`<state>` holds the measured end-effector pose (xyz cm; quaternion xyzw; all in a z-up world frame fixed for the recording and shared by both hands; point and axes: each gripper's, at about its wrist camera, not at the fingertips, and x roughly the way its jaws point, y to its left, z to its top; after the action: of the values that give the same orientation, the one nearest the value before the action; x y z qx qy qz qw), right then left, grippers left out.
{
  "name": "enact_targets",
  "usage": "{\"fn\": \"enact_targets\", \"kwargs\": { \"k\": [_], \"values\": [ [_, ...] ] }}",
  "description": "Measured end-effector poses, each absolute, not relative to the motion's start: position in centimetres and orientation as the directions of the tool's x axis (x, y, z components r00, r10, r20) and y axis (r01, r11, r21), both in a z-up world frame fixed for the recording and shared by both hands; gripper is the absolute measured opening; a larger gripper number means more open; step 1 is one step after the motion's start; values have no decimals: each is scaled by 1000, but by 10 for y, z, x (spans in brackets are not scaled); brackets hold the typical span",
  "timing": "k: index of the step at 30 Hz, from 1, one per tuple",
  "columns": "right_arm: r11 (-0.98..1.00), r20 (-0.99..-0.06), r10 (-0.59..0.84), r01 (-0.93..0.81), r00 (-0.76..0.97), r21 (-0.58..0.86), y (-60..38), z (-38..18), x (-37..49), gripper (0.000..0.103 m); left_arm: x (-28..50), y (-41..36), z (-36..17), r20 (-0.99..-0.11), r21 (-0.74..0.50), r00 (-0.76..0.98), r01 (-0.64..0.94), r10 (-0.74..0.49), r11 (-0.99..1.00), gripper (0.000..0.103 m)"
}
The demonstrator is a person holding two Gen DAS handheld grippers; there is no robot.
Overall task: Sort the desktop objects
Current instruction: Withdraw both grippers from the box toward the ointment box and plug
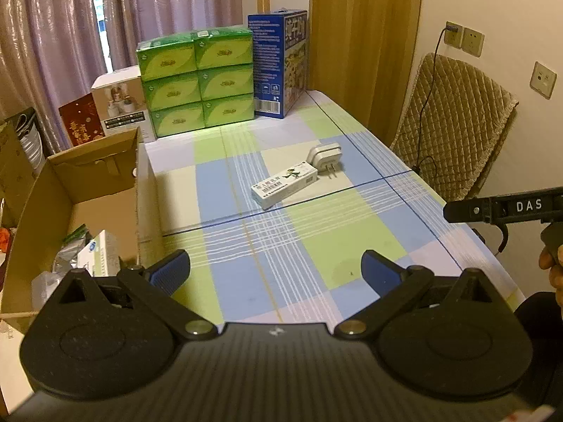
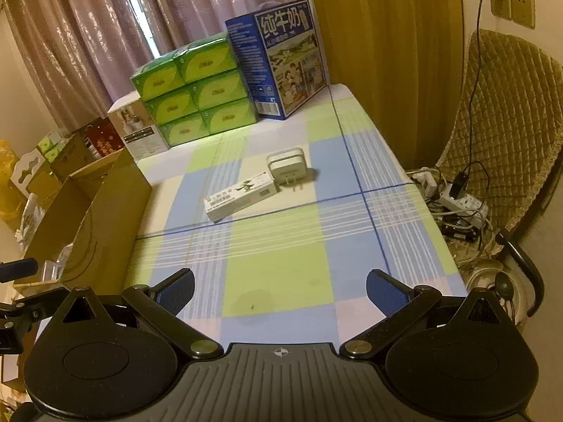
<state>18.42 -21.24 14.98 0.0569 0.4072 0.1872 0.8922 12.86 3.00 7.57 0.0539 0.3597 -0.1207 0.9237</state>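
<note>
left gripper [image 1: 275,269] apart | right gripper [image 2: 280,290] apart | checked tablecloth [image 1: 316,239] | curtains [image 1: 52,35] behind | cardboard box [image 1: 98,190] left

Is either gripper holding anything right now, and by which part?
Nothing is held. Left gripper and right gripper are both open and empty above the table.

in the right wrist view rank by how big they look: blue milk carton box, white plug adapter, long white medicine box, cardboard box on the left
1. Cardboard box, though it sits nearest the camera, which inflates it.
2. Blue milk carton box.
3. Long white medicine box.
4. White plug adapter.
</note>
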Motion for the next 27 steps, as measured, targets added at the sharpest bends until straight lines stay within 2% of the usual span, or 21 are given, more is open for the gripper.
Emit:
{"fn": "enact_targets", "kwargs": {
  "k": [13, 27],
  "values": [
    [930, -721, 364, -279, 590, 240, -218, 131, 211, 101, 160, 16, 57, -701, -4, 684, 275, -199, 961, 102],
    [899, -714, 392, -407, 580, 163, -201, 100, 291, 101, 257, -3, 20, -752, 5, 616, 361, -235, 932, 101]
  ]
}}
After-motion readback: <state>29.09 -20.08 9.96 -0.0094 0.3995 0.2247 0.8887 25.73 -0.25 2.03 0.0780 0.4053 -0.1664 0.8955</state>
